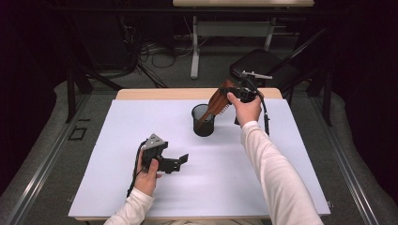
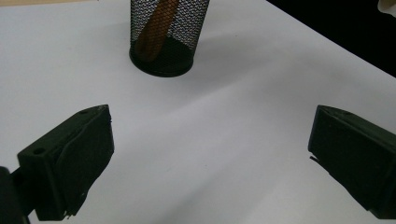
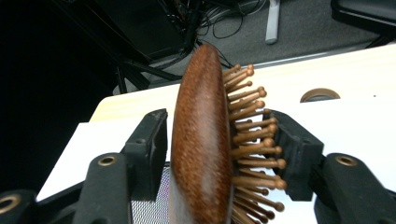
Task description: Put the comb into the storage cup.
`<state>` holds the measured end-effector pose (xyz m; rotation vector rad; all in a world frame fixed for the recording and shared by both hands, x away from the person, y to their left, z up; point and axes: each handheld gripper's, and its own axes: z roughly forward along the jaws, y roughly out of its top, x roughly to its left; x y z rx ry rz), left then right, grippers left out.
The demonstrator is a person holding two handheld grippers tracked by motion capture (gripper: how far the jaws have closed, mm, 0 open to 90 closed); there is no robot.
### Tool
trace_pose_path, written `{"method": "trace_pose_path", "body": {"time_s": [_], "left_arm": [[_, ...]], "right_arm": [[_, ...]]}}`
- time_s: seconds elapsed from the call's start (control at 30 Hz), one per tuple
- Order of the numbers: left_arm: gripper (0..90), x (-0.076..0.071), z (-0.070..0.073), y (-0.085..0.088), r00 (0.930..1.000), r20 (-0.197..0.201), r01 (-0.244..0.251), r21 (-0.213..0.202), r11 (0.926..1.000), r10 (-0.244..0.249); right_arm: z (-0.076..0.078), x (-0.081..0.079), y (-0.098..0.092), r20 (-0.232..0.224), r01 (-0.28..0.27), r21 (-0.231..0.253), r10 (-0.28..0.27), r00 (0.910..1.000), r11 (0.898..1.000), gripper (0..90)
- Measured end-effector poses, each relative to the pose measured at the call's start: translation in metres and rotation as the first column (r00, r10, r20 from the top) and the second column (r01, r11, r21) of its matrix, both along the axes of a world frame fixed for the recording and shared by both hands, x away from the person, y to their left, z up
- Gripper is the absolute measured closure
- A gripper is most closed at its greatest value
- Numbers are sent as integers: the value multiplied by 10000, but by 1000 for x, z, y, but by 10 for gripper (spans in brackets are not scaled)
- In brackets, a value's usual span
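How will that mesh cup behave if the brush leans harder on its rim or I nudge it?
The cup is thin open mesh, so probably light and apt to slide on the smooth white table. The brush stands handle-down in it, its wide head well above the rim and tilted, so the load looks top-heavy; a sideways push may tip it. The mesh wall may flex slightly.

The cup (image 1: pixel 203 120) stands near the table's (image 1: pixel 117 187) far edge, at centre. The brush (image 1: pixel 217 102) handle rests in the cup, head leaning right.
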<state>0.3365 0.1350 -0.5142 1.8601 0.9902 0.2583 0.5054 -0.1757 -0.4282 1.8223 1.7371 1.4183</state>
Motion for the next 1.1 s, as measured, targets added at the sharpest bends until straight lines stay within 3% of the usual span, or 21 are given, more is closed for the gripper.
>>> {"method": "trace_pose_path", "body": {"time_s": [0.33,1.1], "left_arm": [[3,0,-1,-1,10000,4,5,12,10000,-5],[3,0,0,0,10000,-15,-32,22,10000,32]], "right_arm": [[1,-2,0,155,-98,-288,103,9998,9995,385],[3,-3,-2,218,-219,-280,226,9995,9994,292]]}}
